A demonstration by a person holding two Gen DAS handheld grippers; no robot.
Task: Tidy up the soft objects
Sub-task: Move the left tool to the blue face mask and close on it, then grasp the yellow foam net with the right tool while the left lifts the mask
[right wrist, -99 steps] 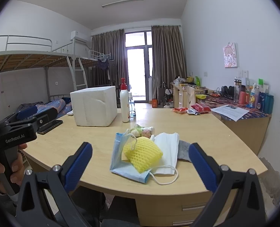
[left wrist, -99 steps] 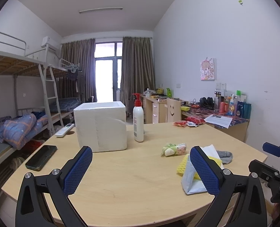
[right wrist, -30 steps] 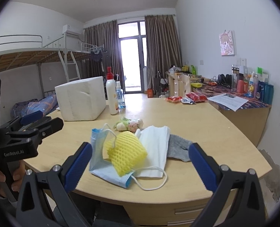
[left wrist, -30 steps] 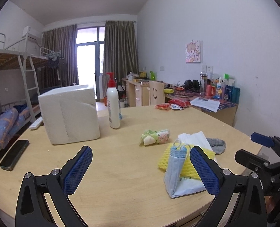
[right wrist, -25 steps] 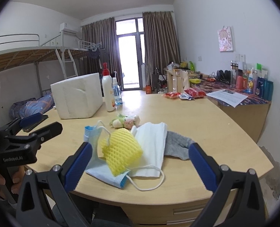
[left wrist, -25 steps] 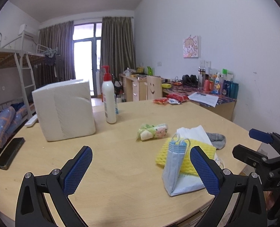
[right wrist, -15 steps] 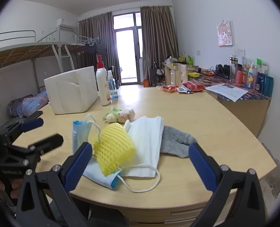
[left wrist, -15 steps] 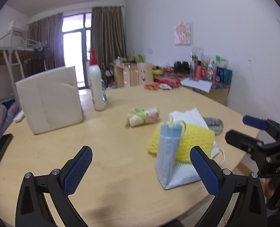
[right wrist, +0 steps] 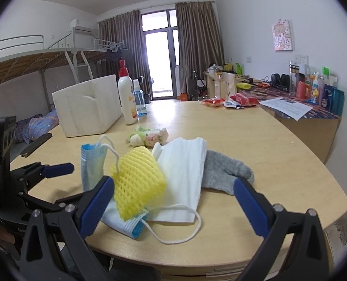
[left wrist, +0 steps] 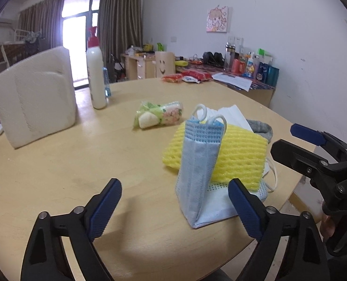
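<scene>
A pile of soft things lies near the table's front edge: a blue face mask [left wrist: 198, 161] folded upright, a yellow foam net [left wrist: 239, 154] on it, a white mask [right wrist: 182, 164] and a grey sock [right wrist: 222, 171]. A floral packet [left wrist: 158, 117] lies behind them. My left gripper [left wrist: 175, 208] is open, its jaws on either side of the blue mask's near end. My right gripper [right wrist: 173, 208] is open, its jaws spanning the pile, also shown in the left wrist view [left wrist: 314, 149]. Neither holds anything.
A white foam box [left wrist: 35, 96] stands at the back left with a white pump bottle [left wrist: 96, 70] beside it. A black phone [right wrist: 36, 147] lies left of the box. Snack packets [right wrist: 229, 101] lie at the far side. A cluttered desk [right wrist: 302, 107] adjoins the table.
Both grippers have moved forward and down toward the pile, which now looms larger between the jaws. Both stay open; the objects have not moved.
</scene>
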